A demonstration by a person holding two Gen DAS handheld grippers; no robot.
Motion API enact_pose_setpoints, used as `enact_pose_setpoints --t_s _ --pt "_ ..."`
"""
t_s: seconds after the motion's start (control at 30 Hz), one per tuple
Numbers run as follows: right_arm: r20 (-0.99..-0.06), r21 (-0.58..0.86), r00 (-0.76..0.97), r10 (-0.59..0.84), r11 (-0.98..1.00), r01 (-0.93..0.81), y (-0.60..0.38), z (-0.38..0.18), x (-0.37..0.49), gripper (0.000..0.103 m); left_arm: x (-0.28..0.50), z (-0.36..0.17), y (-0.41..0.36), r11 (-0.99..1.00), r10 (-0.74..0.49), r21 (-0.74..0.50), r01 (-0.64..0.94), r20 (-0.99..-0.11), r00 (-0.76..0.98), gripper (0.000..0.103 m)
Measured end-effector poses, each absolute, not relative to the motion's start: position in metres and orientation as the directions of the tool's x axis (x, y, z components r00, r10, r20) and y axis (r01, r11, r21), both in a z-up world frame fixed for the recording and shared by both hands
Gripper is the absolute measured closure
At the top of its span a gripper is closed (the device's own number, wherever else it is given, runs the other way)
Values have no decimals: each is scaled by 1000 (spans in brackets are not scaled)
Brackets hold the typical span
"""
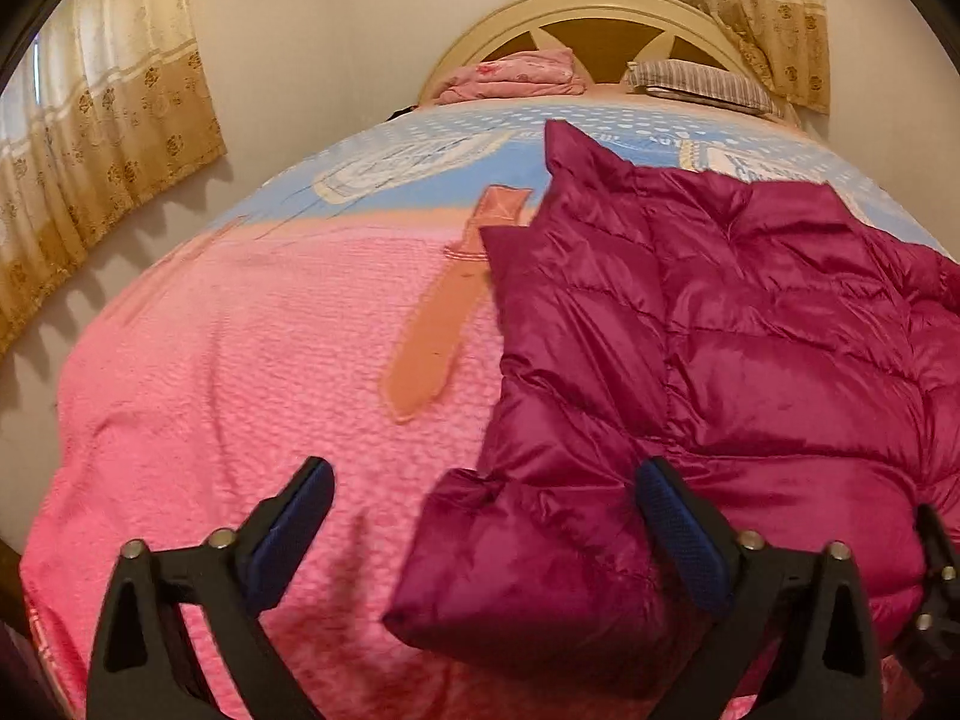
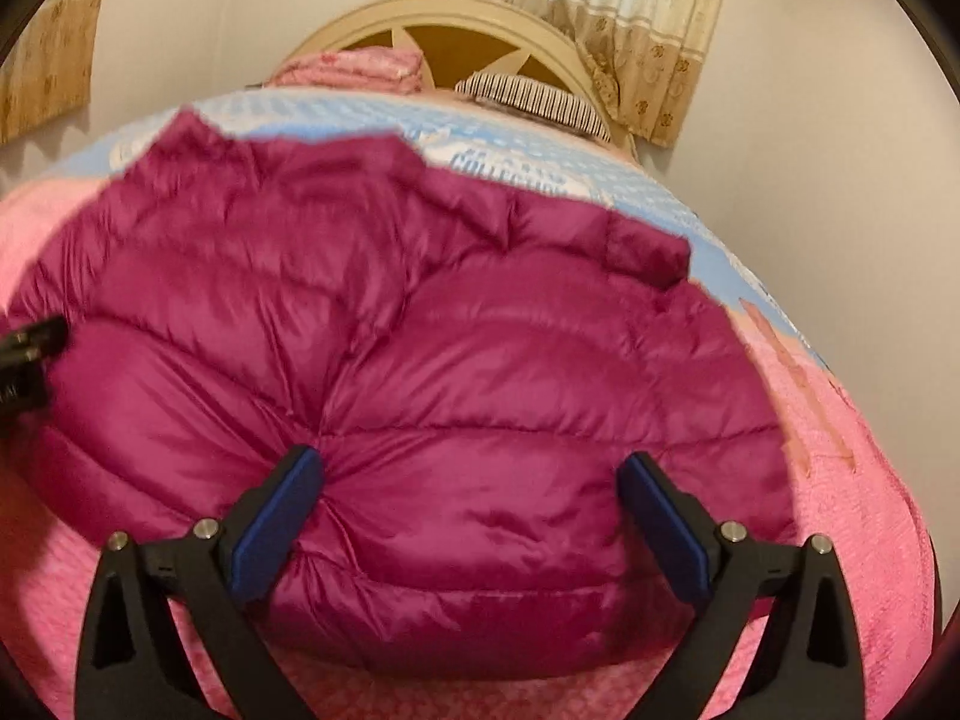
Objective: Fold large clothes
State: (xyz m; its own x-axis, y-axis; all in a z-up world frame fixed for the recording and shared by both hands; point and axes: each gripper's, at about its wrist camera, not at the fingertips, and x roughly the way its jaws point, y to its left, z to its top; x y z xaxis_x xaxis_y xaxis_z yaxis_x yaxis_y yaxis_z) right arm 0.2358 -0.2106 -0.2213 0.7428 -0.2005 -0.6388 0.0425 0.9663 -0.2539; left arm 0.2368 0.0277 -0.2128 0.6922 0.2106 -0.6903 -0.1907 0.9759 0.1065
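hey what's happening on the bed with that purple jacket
A person with tongs in each hand is folding a magenta puffer jacket spread on the pink bedspread. Both tongs are open and grip nothing. The left tongs straddle the near sleeve end; the right tongs sit over the jacket's near edge. A sleeve looks folded across the body already, though motion blur hides detail. Folded pink bedding and a striped pillow lie by the headboard.

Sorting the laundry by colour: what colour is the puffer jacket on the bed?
Magenta, a deep pinkish-red; the puffer jacket shows best in the right wrist view.
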Motion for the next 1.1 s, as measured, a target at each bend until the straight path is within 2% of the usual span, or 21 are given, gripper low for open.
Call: enact_pose_setpoints --t_s 0.03,0.07,0.2,0.27,0.33,0.4,0.6,0.8,0.97,1.1 --pt "-634 -260 745 -206 965 45 -210 -224 236 2 238 -213 27 983 175 79 -169 -700 693 32" --pt "-631 -266 747 -211 963 47 -210 -225 237 2 241 -214 25 989 129 44 -140 -712 690 40" --pt "-645 -249 736 -203 967 47 -212 -227 236 1 246 -219 14 993 113 57 -104 -713 692 51" --pt "-650 -233 735 -192 971 48 -215 -226 236 1 246 -218 14 996 75 21 -86 -717 693 62" --pt "-649 -229 737 -192 972 51 -215 -227 233 1 243 -216 9 997 69 37 -62 -708 703 86" --pt "-647 -233 737 -197 971 54 -215 -227 233 1 238 -211 6 997 75 60 -47 -696 714 92" --pt "-654 -257 720 -231 963 76 -209 -225 234 1 217 -180 13 998 57 51 -31 -627 777 95" --pt "-658 -293 713 -244 954 57 -181 -222 237 1 205 -161 35 998 65 35 -55 -608 791 95" --pt "-656 -280 735 -169 959 -29 -132 -223 241 0 191 -135 73 989 143 65 -129 -562 815 96" --pt "-707 -197 707 -24 967 -164 -109 -212 244 0 189 -110 85 982 186 123 -143 -519 834 97"
